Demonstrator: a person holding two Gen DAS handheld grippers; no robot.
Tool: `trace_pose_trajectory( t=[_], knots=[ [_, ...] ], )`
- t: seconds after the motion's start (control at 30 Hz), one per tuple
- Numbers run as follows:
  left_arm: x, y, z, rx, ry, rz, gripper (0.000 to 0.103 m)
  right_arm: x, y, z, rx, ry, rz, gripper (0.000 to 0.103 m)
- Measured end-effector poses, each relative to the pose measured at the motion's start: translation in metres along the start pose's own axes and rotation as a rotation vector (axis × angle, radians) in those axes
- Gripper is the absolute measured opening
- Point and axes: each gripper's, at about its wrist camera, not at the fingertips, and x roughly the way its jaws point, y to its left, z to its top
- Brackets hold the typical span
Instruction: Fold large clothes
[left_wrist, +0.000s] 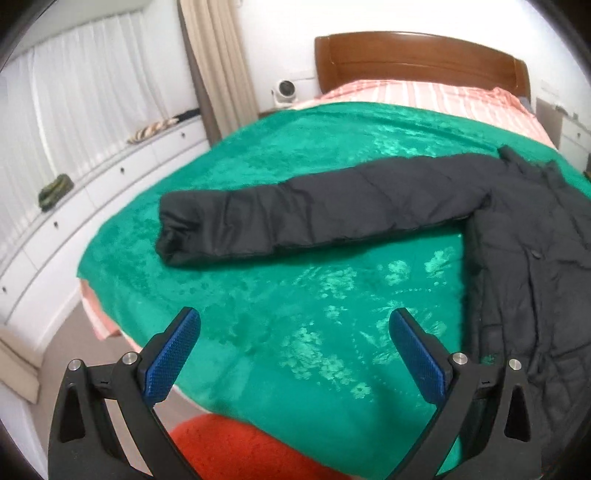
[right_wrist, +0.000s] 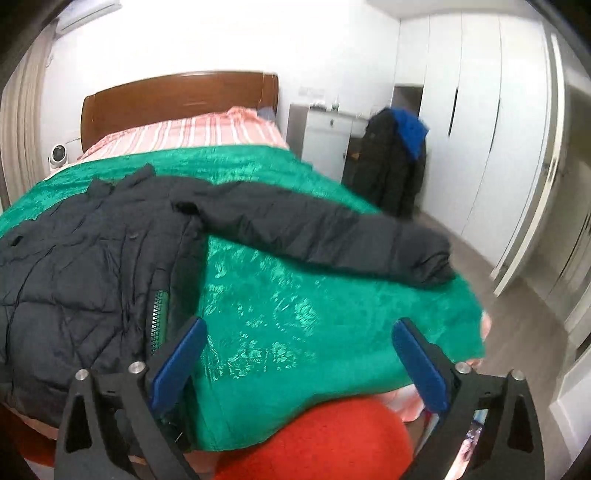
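Observation:
A black puffer jacket (left_wrist: 528, 236) lies spread flat on a green blanket (left_wrist: 295, 317) on the bed. Its left sleeve (left_wrist: 314, 214) stretches out to the left. In the right wrist view the jacket body (right_wrist: 85, 251) is at the left and its other sleeve (right_wrist: 325, 232) reaches to the bed's right edge. My left gripper (left_wrist: 295, 350) is open and empty above the blanket near the front edge, well short of the sleeve. My right gripper (right_wrist: 299, 354) is open and empty above the blanket, its left finger (right_wrist: 177, 358) next to the jacket's hem.
A wooden headboard (left_wrist: 417, 59) and pink striped sheet (left_wrist: 424, 96) are at the far end. White drawers (left_wrist: 92, 184) run along the left wall. A chair with a dark coat (right_wrist: 391, 166) and white wardrobes (right_wrist: 480, 110) stand right. Red fabric (right_wrist: 317, 443) is below the grippers.

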Motion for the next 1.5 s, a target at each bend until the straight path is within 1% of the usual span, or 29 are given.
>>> trace_pose_trajectory(
  t=[0.1,0.17,0.23,0.3,0.33,0.37,0.43,0.57,0.67,0.87,0.97,1.03,1.13,1.37,1.5],
  knots=[
    [-0.016,0.002,-0.001,-0.002,-0.075,-0.032,0.102,-0.013,0.006,-0.002,-0.029,-0.041,-0.011,0.101],
    [-0.025,0.001,-0.003,0.010,-0.121,-0.069,0.102,-0.017,0.010,-0.003,-0.049,-0.065,0.011,0.102],
    [-0.032,-0.001,-0.004,0.028,-0.149,-0.116,0.102,-0.016,0.013,-0.004,-0.060,-0.059,0.023,0.102],
    [-0.034,-0.005,-0.005,0.052,-0.151,-0.144,0.102,-0.010,0.014,-0.004,-0.068,-0.033,0.031,0.102],
    [-0.034,-0.008,-0.005,0.063,-0.146,-0.138,0.102,-0.008,0.014,-0.005,-0.070,-0.026,0.033,0.102],
    [-0.032,-0.011,-0.005,0.072,-0.139,-0.115,0.102,-0.006,0.014,-0.006,-0.072,-0.018,0.034,0.102],
    [-0.029,-0.013,-0.005,0.075,-0.129,-0.103,0.102,-0.005,0.014,-0.006,-0.075,-0.012,0.040,0.102],
    [-0.029,-0.009,-0.004,0.054,-0.134,-0.086,0.103,-0.002,0.013,-0.007,-0.073,0.000,0.047,0.102],
    [-0.030,0.002,-0.003,-0.001,-0.131,-0.085,0.103,0.002,0.015,-0.007,-0.075,0.018,0.053,0.102],
    [-0.019,0.031,0.000,-0.148,-0.078,-0.103,0.103,0.001,0.020,-0.007,-0.099,0.011,0.053,0.102],
    [-0.012,0.037,0.001,-0.184,-0.063,-0.095,0.103,0.003,0.022,-0.007,-0.108,0.015,0.053,0.102],
    [-0.011,0.037,0.000,-0.189,-0.057,-0.082,0.103,0.005,0.023,-0.006,-0.111,0.022,0.053,0.102],
    [-0.011,0.032,-0.001,-0.167,-0.060,-0.067,0.103,0.005,0.024,-0.007,-0.113,0.025,0.052,0.102],
    [-0.016,0.024,-0.002,-0.128,-0.083,-0.045,0.103,0.007,0.024,-0.007,-0.112,0.028,0.054,0.102],
    [-0.015,0.022,0.000,-0.116,-0.079,-0.041,0.103,0.009,0.022,-0.007,-0.108,0.036,0.055,0.102]
  ],
)
